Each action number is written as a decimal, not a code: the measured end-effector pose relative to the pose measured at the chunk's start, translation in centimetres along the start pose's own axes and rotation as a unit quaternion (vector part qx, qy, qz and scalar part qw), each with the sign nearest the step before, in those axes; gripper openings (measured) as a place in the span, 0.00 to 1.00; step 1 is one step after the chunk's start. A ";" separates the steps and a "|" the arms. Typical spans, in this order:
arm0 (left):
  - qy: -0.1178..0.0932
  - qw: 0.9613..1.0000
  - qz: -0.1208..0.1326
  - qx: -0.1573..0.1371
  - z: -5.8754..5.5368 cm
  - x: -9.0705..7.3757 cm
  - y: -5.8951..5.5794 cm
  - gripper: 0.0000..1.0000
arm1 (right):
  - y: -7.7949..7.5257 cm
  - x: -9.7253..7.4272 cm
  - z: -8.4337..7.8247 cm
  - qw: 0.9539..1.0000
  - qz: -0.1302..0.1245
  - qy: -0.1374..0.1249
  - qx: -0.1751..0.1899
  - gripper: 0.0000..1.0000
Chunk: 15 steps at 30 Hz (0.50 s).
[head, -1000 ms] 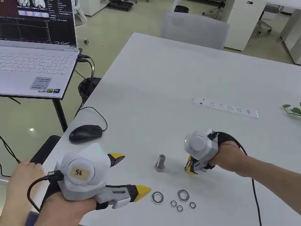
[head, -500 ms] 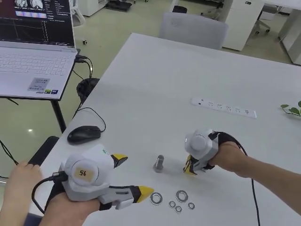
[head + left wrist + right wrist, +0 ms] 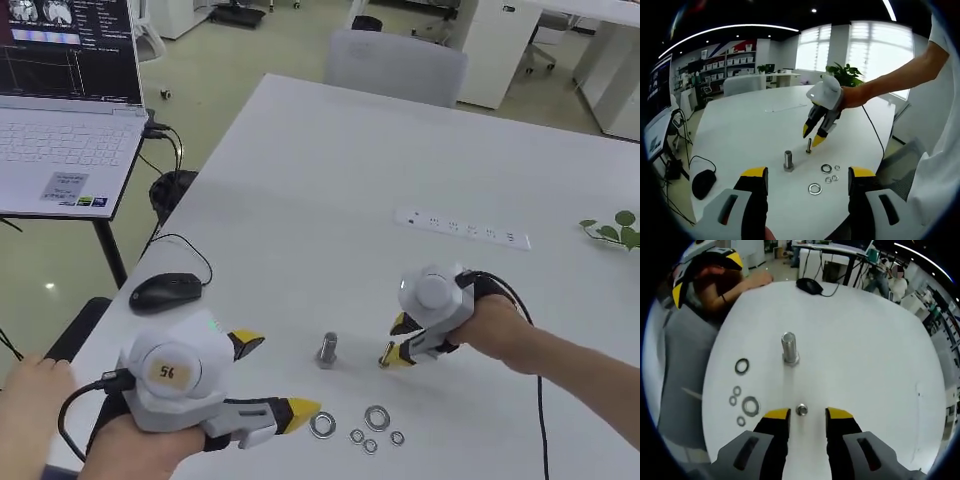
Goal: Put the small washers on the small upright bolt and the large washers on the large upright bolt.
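**Right tongs opened at the small bolt**

My right tongs (image 3: pixel 808 413) stood partly open and empty, the small upright bolt (image 3: pixel 801 410) free between the tips. A second earlier I had seen those tips pinched together low on the surface (image 3: pixel 300 200). My left tongs (image 3: pixel 275 375) gaped wide, holding nothing, near the washers (image 3: pixel 377 417), which lay flat by the large upright bolt (image 3: pixel 327 350). The left gripper view put the right tips about level with the small bolt's top, a height the right gripper view left unclear.
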<state>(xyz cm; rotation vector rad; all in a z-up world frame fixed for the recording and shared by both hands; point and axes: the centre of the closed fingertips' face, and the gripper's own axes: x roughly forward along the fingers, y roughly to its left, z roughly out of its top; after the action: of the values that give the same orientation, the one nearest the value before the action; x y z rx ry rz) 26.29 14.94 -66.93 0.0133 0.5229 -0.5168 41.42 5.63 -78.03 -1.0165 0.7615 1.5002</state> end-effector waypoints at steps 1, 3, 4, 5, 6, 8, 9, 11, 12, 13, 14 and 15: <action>0.000 1.000 -0.001 0.001 0.0 0.0 0.0 0.64 | 0.0 -0.3 0.2 1.000 -0.001 -0.006 0.006 0.30; 0.001 1.000 -0.001 0.004 0.1 -0.1 0.0 0.64 | 0.0 -0.9 0.3 1.000 -0.004 -0.013 0.008 0.31; 0.001 1.000 0.000 0.004 0.2 -0.1 0.1 0.64 | -0.1 -1.0 0.3 1.000 -0.007 -0.016 0.008 0.31; 0.001 1.000 0.000 0.005 0.2 -0.1 0.2 0.64 | -0.1 -1.4 0.3 1.000 -0.009 -0.019 0.009 0.31; 0.002 1.000 0.001 0.006 0.2 -0.2 0.3 0.65 | 0.0 -1.6 0.4 1.000 -0.010 -0.022 0.011 0.31; 0.001 1.000 0.002 0.006 0.2 -0.2 0.5 0.64 | -0.1 -2.1 0.3 0.999 -0.014 -0.027 0.016 0.32; 0.001 1.000 0.003 0.005 0.2 -0.3 0.5 0.64 | -0.1 -2.2 0.2 0.999 -0.015 -0.027 0.017 0.32; 0.001 1.000 0.004 0.005 0.2 -0.3 0.7 0.64 | -0.1 -2.8 0.1 0.999 -0.019 -0.034 0.022 0.32; 0.001 1.000 0.004 0.005 0.2 -0.4 0.7 0.64 | -0.2 -3.0 0.1 0.999 -0.021 -0.036 0.025 0.32; 0.001 1.000 0.004 0.005 0.2 -0.4 0.7 0.64 | -0.3 -3.2 0.0 0.999 -0.024 -0.038 0.027 0.32; 0.001 1.000 0.004 0.005 0.2 -0.4 0.7 0.64 | -0.3 -3.5 0.0 0.998 -0.026 -0.043 0.032 0.32; 0.001 1.000 0.005 0.006 0.2 -0.4 0.8 0.64 | -0.3 -3.8 0.0 0.998 -0.029 -0.045 0.036 0.32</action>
<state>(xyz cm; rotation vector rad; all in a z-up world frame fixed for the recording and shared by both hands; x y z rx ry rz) 26.43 15.77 -66.67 0.0268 0.5217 -0.5107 41.81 4.05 -74.63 -0.9025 0.7110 1.4484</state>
